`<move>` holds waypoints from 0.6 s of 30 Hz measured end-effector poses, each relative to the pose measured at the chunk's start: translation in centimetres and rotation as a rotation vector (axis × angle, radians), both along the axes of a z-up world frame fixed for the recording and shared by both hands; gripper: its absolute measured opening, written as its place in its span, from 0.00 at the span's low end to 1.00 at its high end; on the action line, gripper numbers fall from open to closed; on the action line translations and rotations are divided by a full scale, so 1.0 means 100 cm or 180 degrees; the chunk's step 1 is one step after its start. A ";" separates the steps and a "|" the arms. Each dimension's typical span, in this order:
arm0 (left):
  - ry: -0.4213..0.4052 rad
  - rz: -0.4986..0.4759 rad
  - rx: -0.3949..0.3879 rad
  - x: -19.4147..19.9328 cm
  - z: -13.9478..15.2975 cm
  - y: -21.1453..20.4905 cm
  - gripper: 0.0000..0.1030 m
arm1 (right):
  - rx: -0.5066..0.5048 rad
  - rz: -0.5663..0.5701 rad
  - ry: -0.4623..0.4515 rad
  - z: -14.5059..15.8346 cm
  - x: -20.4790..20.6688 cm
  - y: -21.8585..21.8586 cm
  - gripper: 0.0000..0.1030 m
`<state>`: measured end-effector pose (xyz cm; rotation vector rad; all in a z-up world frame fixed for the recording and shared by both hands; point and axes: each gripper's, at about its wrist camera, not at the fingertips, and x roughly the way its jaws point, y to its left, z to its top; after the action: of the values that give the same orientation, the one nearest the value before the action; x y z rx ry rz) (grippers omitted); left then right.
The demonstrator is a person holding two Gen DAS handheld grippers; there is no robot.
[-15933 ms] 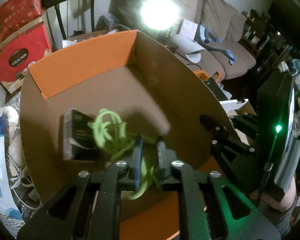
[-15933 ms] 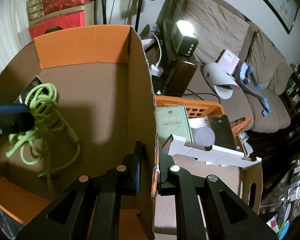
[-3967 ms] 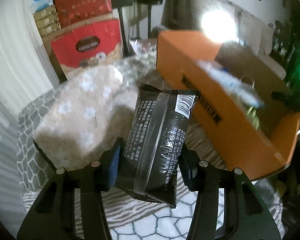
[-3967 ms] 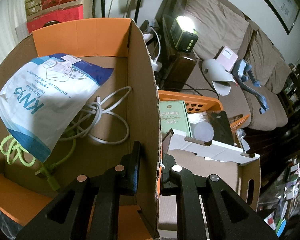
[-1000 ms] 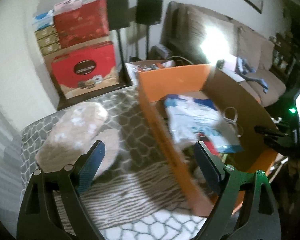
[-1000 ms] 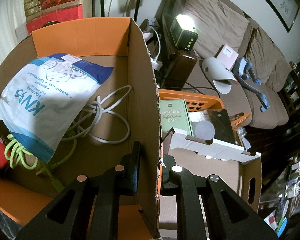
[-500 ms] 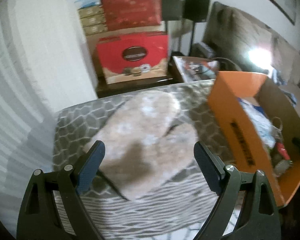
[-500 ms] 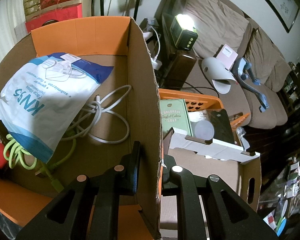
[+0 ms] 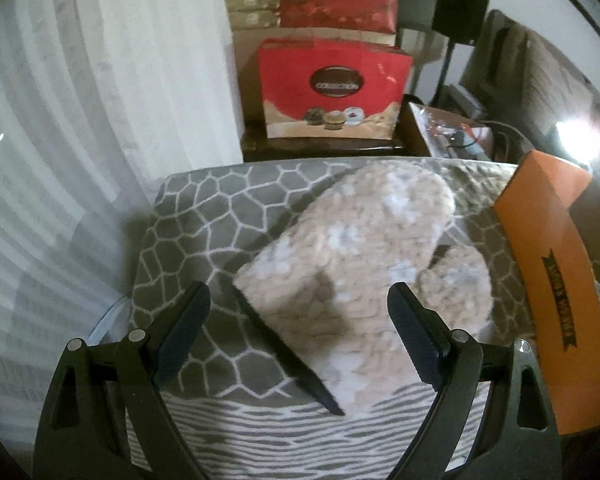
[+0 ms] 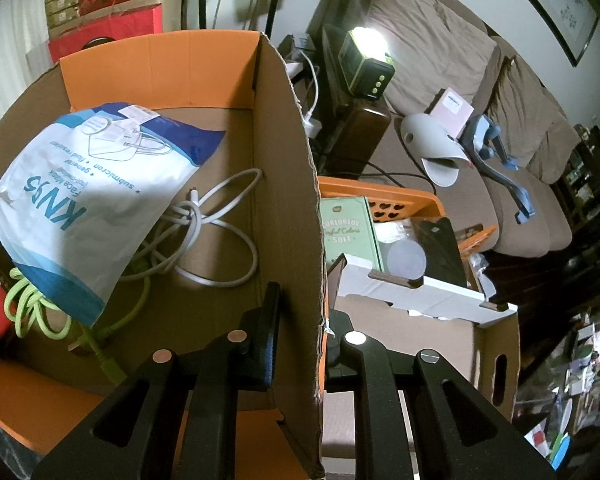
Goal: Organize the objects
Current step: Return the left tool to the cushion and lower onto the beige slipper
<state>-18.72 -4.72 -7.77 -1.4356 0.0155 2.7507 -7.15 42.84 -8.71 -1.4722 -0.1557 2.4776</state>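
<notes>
Grey honeycomb-patterned cloth (image 9: 188,216) carries a fuzzy beige mitten (image 9: 352,256), beneath the left gripper (image 9: 300,316), jaws wide apart. Right gripper (image 10: 300,340) clamps the orange box (image 10: 292,184) wall; mask pack (image 10: 84,200) lies inside.

Both fisheye views are dim and bend strongly at their dark round edges. A small lamp (image 10: 367,65) glares white (blown out in the left view). The fluffy mitt (image 9: 360,264) looks soft with motion blur, shadowed below; the orange box (image 10: 288,184) stays sharp.
</notes>
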 end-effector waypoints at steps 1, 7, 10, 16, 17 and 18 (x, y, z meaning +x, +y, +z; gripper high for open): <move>-0.0015 0.0022 0.0005 -0.001 -0.002 -0.002 0.87 | 0.0002 -0.0001 -0.0001 0.000 0.000 0.000 0.14; -0.0145 0.0117 0.0101 -0.009 -0.017 -0.008 0.87 | 0.0000 0.0000 -0.0001 0.000 0.000 0.000 0.14; -0.0245 0.0144 0.0234 -0.014 -0.025 -0.009 0.87 | 0.0000 0.0000 -0.0001 0.000 0.000 0.000 0.14; -0.0501 0.0149 0.0512 -0.023 -0.044 -0.006 0.86 | 0.0001 0.0000 -0.0001 0.000 0.000 0.000 0.14; -0.0536 0.0149 0.0562 -0.024 -0.047 -0.005 0.86 | 0.0002 0.0001 -0.0001 0.000 0.000 0.000 0.14; -0.0560 0.0150 0.0603 -0.025 -0.050 -0.005 0.84 | 0.0002 0.0000 -0.0001 0.000 0.000 0.000 0.14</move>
<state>-21.21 -5.18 -12.78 -1.6357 -0.2796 2.5667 -7.19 42.81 -8.73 -1.4724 -0.1565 2.4773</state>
